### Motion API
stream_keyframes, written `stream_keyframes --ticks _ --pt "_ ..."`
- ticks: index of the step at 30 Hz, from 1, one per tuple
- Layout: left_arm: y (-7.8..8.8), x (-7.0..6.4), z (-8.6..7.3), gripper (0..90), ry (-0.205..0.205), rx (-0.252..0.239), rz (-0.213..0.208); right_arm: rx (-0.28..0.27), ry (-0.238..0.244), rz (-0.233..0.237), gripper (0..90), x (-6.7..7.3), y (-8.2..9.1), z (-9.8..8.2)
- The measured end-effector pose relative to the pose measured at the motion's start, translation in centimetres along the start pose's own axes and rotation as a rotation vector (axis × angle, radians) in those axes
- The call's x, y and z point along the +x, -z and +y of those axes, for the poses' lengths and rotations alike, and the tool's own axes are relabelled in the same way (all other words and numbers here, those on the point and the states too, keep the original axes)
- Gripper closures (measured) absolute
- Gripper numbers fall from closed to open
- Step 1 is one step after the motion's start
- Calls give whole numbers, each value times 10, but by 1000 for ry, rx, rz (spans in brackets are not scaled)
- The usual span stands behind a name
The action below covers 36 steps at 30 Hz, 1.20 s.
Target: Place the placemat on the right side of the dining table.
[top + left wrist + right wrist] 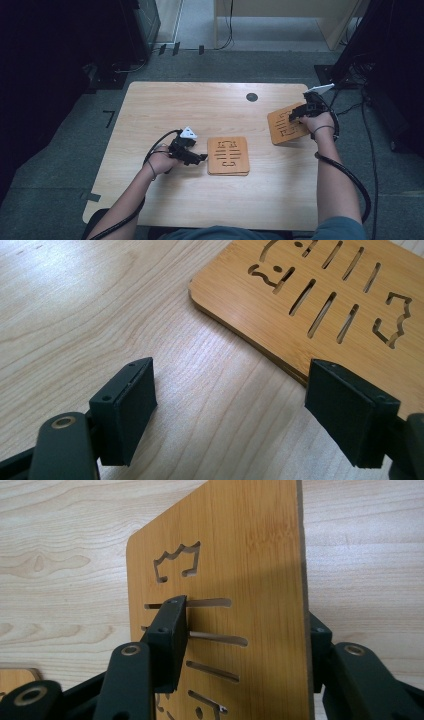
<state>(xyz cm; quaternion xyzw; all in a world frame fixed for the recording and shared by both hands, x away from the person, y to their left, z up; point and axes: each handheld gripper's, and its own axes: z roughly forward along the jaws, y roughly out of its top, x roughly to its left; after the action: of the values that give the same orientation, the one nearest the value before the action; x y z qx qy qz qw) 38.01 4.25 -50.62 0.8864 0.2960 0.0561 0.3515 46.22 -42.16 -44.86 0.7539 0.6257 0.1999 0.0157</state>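
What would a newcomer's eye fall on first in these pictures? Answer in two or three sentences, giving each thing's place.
The eye goes first to the tilted wooden board with cut-out slots near the table's right edge, standing between the jaws of the right gripper. Next comes a matching flat stack of boards at the middle of the pale wooden table. The left gripper rests just left of that stack, jaws apart and holding nothing.

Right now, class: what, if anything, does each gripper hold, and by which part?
The right gripper straddles the tilted wooden trivet, one finger over its slotted face, one behind; a firm hold can't be told. The left gripper holds nothing.
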Motion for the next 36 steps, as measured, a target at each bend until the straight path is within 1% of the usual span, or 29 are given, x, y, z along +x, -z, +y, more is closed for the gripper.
stream_keyframes --ticks 4,5,9,11,14,15,17,19,25,32,33,34,36 --pt "0 0 0 196 -1 -1 1 -4 -5 16 482 -4 -3 -1" --pt "0 0 0 192 -1 -3 1 -8 -9 22 462 -7 -5 -2" --pt "-1 0 0 188 -4 -6 3 -8 -31 41 456 -12 -8 -4" --pt "-1 0 0 188 -3 -5 3 -9 -32 46 449 -14 -9 -4" --pt "-1 -1 0 188 -6 -5 6 -13 -26 42 437 -15 -11 -4" --pt "-1 -1 0 188 -7 -5 6 -16 -34 49 430 -16 -13 -5" --pt "-1 -1 0 188 -6 -6 6 -17 -36 51 425 -16 -14 -5" --pt "-1 -1 0 188 -8 -7 6 -14 -32 50 400 -16 -19 -6" --pt "-2 -1 0 187 -10 -9 7 -12 -42 66 382 -19 -27 -8" --pt "-2 -2 0 187 -9 -10 9 -21 -39 56 366 -20 -30 -8" --pt "-2 -2 0 187 -6 -11 9 -30 -28 56 365 -20 -32 -8" --pt "-2 -2 0 187 -6 -11 9 -30 -28 56 365 -20 -32 -8" --pt "-2 -2 0 187 -5 -13 7 -34 -13 51 363 -19 -32 -7"
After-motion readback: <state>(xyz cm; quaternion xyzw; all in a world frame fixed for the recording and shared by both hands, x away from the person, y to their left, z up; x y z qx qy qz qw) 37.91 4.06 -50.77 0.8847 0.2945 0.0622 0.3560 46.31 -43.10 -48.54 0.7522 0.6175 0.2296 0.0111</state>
